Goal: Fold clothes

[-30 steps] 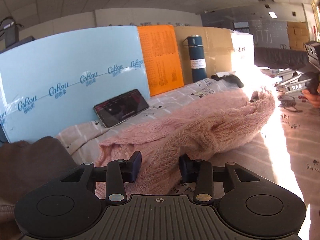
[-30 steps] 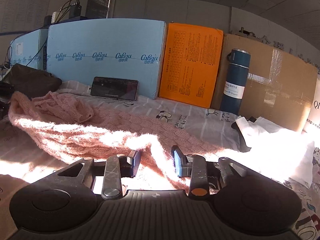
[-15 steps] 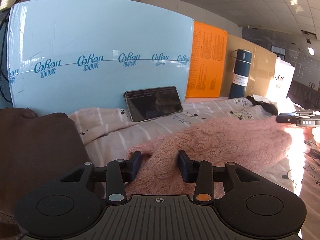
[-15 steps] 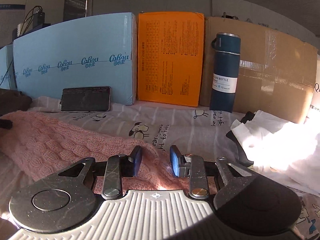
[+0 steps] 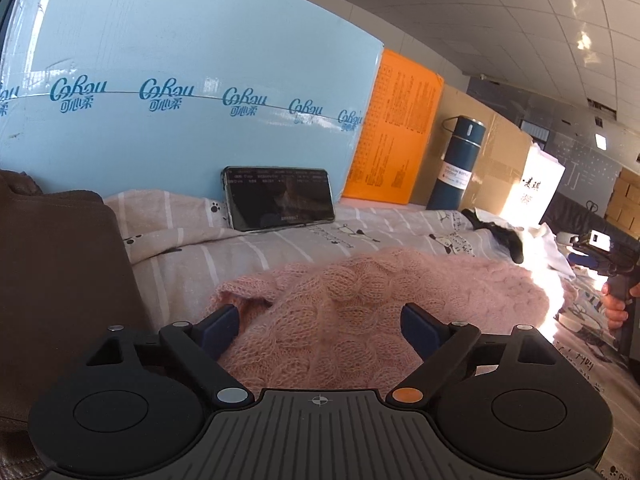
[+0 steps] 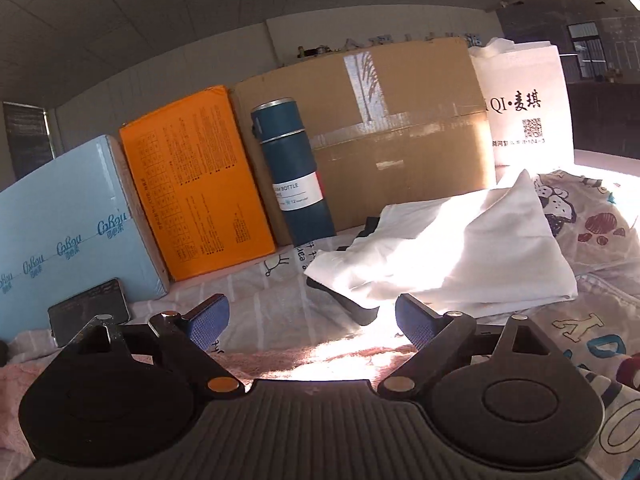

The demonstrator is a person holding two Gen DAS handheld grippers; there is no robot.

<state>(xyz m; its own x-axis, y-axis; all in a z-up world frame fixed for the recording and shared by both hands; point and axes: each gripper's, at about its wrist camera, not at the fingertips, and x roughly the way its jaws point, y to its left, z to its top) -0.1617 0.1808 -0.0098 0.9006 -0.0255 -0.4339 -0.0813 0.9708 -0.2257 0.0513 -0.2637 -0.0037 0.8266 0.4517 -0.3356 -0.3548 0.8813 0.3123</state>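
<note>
— Two grippers are working here; how are they standing?

— Both are standing spread wide, and neither is gripping anything. My left gripper (image 5: 318, 322) is hovering low over the pink knitted sweater (image 5: 384, 304), whose knit is filling the gap between the blue pads (image 5: 219, 327) without being pinched. My right gripper (image 6: 310, 320) is hanging over the sweater's sunlit edge (image 6: 320, 362), fingers apart, with nothing between them.

— Where is the sweater lying?

— It is lying bunched on the striped, cartoon-printed sheet (image 5: 280, 250) that is covering the bench, running from 6 o'clock in my left wrist view out toward 3 o'clock, where my right hand (image 5: 614, 304) is showing on its handle.

— What is surrounding it?

— A phone (image 5: 280, 204) is leaning against the light blue box (image 5: 192, 80) at 12 o'clock. An orange box (image 6: 196, 184), a dark blue bottle (image 6: 294, 176) and a taped cardboard carton (image 6: 400, 140) are standing along the back. A white cloth (image 6: 460, 248) is lying at 1 o'clock in the right wrist view, over something black (image 6: 352, 304) I cannot identify, and a white bag (image 6: 524, 108) is standing behind it. A brown garment (image 5: 60, 280) is sitting at 9 o'clock of the left view.
</note>
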